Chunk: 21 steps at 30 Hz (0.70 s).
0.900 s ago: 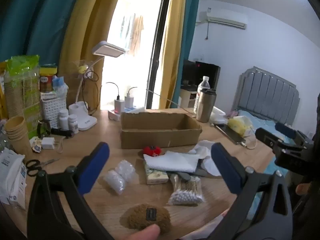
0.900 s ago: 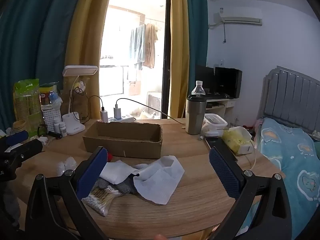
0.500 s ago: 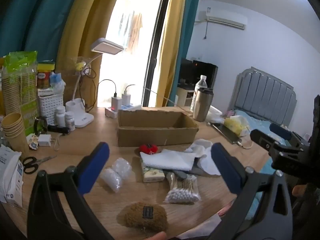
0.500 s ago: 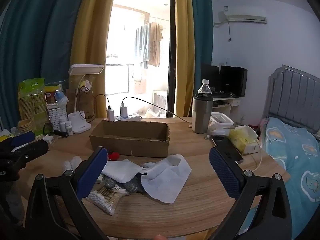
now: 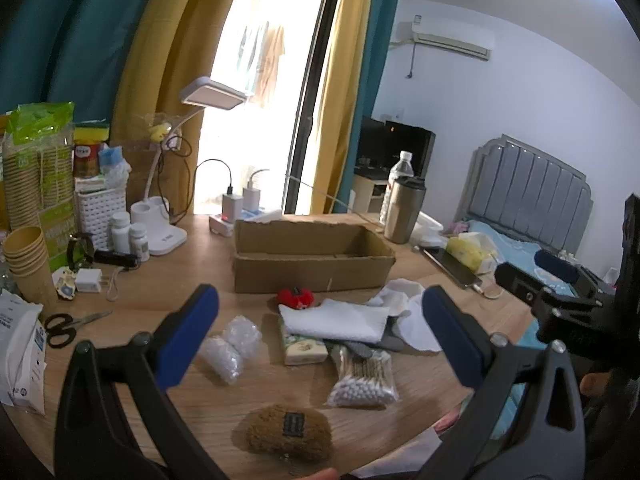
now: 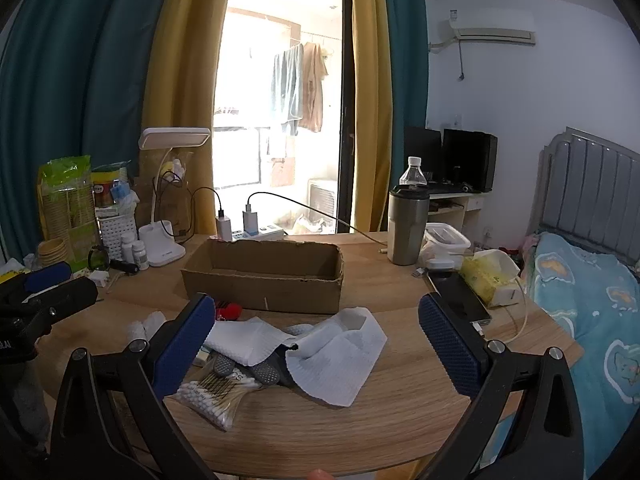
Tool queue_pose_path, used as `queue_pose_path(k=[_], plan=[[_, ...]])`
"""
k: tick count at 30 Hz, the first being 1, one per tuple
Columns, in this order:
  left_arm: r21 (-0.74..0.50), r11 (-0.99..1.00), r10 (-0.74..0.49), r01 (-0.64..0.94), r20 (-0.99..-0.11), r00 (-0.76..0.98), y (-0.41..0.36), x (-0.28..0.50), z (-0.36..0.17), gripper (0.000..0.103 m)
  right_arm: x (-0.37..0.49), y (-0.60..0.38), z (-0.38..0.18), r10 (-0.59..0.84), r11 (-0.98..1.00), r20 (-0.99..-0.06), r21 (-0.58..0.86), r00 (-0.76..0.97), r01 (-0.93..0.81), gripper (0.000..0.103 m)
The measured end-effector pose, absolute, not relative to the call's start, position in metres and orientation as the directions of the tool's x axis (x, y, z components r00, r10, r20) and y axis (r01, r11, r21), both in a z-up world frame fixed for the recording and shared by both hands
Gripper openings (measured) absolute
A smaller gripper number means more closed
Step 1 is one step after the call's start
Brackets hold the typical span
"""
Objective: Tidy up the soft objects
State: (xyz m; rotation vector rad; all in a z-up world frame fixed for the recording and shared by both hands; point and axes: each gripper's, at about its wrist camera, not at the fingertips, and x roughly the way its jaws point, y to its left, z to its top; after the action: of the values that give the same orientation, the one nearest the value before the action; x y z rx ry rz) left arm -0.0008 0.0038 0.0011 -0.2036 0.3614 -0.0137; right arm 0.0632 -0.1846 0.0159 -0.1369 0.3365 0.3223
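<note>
While both sets of jaws stand wide and hold nothing, I see my left gripper (image 5: 320, 334) above the brown plush (image 5: 289, 432) at lower centre. Mid-frame sits the cardboard box (image 6: 264, 274) on the worktop (image 6: 400, 408); my right gripper (image 6: 316, 346) hangs over the white cloths (image 6: 340, 354).

— What can I not resolve?
— My view cuts the white pack (image 5: 18, 354) at the left edge. The cloths (image 6: 256, 340) hide most of the grey item (image 6: 266, 372). Bottle (image 5: 120, 232) labels: illegible.
</note>
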Motion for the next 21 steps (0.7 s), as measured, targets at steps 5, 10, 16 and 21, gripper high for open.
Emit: queue_pose_path(k=[5,10,16,21], plan=[[-0.202,0.979,-0.052,-0.020,-0.345,0.937,0.0033,-0.0016,0.0022,0.102,0.0641,-0.1832,0.0151,0.284,0.942,-0.343,-0.075,0.895,-0.327,0.103],[-0.212,0.977,-0.063,-0.011,-0.337,0.939,0.0060,-0.0031,0.0035,0.102,0.0640,-0.1836,0.0159,0.284,0.943,-0.337,-0.070,0.898,-0.325,0.103],[-0.213,0.977,-0.054,-0.020,-0.335,0.941,0.0075,-0.0030,0.0049,0.102,0.0646,-0.1842,0.0162,0.285,0.943,-0.341,-0.066,0.896,-0.325,0.103],[-0.213,0.977,-0.048,-0.027,-0.340,0.939,0.0084,-0.0020,0.0040,0.102,0.0641,-0.1845,0.0162,0.285,0.943,-0.340,-0.067,0.896,-0.326,0.103]])
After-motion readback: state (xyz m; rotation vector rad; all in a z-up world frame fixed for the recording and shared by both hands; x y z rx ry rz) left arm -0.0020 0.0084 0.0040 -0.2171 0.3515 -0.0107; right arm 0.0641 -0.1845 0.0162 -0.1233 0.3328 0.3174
